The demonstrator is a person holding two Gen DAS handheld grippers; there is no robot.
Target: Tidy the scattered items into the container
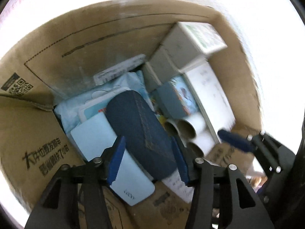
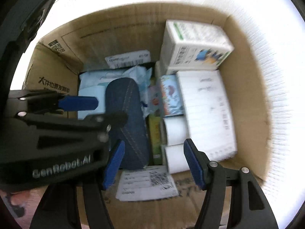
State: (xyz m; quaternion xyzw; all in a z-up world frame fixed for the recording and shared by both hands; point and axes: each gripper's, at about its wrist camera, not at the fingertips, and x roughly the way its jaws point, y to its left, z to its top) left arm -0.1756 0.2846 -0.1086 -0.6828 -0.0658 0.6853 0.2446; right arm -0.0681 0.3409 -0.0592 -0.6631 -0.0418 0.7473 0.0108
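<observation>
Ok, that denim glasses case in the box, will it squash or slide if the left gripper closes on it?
The denim case looks like a rigid rounded shell, so probably no squashing. Its stitched fabric should grip the left gripper's ribbed pads. The curved sides might let it twist. It lies on uneven packets, so it may rock.

White surface carries open cardboard box; box sits directly on it, nothing else seen.
</observation>
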